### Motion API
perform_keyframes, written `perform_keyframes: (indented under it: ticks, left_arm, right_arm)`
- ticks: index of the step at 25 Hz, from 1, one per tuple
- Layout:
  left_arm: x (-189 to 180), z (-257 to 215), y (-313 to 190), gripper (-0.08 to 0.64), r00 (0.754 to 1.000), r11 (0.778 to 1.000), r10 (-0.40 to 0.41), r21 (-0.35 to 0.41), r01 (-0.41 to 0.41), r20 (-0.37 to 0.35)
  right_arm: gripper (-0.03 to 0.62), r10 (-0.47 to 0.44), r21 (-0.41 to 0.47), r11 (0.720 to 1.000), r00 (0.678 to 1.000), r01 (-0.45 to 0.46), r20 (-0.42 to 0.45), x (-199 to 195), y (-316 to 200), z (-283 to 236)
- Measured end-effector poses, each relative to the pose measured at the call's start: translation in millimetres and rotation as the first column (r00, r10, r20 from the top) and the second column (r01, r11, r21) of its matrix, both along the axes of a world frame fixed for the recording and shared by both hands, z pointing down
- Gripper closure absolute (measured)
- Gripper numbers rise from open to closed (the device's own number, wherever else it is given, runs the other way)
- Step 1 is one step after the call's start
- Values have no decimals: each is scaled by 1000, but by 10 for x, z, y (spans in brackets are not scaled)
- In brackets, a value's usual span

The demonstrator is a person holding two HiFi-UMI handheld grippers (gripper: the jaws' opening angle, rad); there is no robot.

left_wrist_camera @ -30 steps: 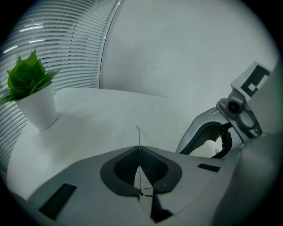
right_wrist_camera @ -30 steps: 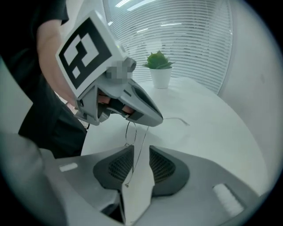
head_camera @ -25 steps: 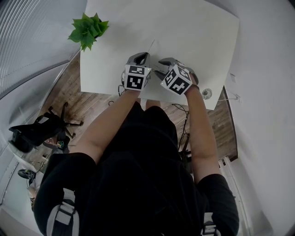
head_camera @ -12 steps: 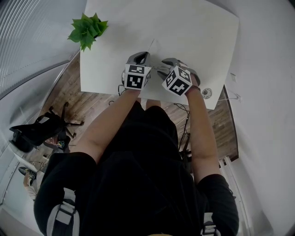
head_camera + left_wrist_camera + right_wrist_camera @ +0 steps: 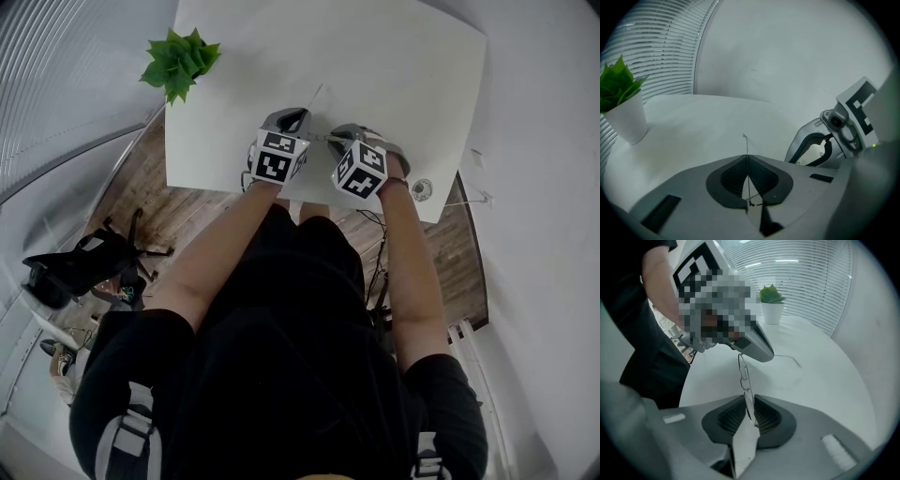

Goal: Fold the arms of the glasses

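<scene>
Though on same tbl (image 5: 394, 66) as glasses (image 5: 744, 373), potted plant (image 5: 176, 61) well apart

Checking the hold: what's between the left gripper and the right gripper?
The wire-rimmed glasses bridge that gap, shown in the right gripper view: the left gripper pinches one arm, and the right gripper, whose jaws have just been closing, clamps the lens rim.

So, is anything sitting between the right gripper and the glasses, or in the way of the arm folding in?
Nothing visible. The right gripper has just been closing, with the glasses rim between its pads. The left gripper is shut on them too. The free arm sticks out over bare table.
</scene>
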State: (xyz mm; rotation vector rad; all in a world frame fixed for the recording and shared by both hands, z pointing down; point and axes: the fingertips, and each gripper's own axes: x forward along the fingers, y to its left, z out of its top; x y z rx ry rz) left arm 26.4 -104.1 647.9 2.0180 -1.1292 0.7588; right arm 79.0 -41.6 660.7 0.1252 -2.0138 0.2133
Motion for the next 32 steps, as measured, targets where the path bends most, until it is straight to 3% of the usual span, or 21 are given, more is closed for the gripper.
perform_keyframes:
  ticks: [7,12,18,23,31,32]
  left_arm:
    - [200,-18,131,548,978,977,210,35,-210,-4]
    - [392,-6,293,548,911,912,410,33,-409,-37]
    - [441,-21,404,534,855,859,508,-9,-512,-108]
    - [475,-66,484,445,792,805,578,-18,-593,-198]
    - [524,-90,570,410,709,716,690,-6,-698,-144]
    - [537,-90,594,377,697,705,699,-9,-709,-156]
  right_arm:
    - [528,-9,7,1000,1000,9,4,39,28,-8]
    - [531,-13,16,1000,1000,13,1,79,15,-11]
    - [526,-7,17,1000,1000,7,2,114,20,0]
    - [523,-7,17,1000,1000,7,0,124,32,1]
    - [516,-6,13,1000,1000,6,-3,114,63,2]
    - [517,-6,14,1000,1000,6,-4,114,68,4]
